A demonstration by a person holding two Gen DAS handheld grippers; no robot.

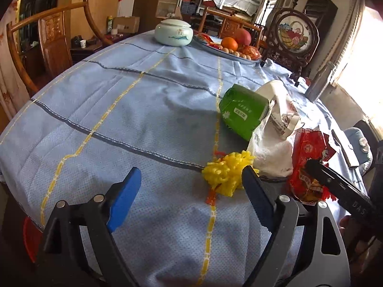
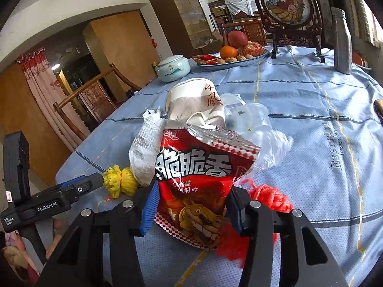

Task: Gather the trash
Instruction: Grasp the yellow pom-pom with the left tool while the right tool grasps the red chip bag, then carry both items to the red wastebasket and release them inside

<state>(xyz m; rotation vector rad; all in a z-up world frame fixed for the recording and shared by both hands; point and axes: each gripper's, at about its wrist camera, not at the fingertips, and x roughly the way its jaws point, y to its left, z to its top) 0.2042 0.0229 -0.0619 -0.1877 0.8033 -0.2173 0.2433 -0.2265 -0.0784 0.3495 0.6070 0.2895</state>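
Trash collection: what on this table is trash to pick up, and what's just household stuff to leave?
Trash:
red snack bag, between the right gripper's fingers
yellow net wad
green carton
crumpled paper cup
paper towel
clear plastic cup
red netting

Leave:
lidded ceramic jar
fruit plate
framed basket picture
silver bottle

Daylight enters your scene from window (image 1: 363, 55) at right of table (image 1: 119, 110); panes blown out to white glare in left wrist view. Tablecloth evenly lit, soft shadows falling left of green carton (image 1: 244, 110). Rooms behind table dim, doorway dark. Strong fisheye bending at edges, black vignette in corners. Your focus sharp mid-frame; snack bag (image 2: 198, 186) print legible, slight softness at rim.
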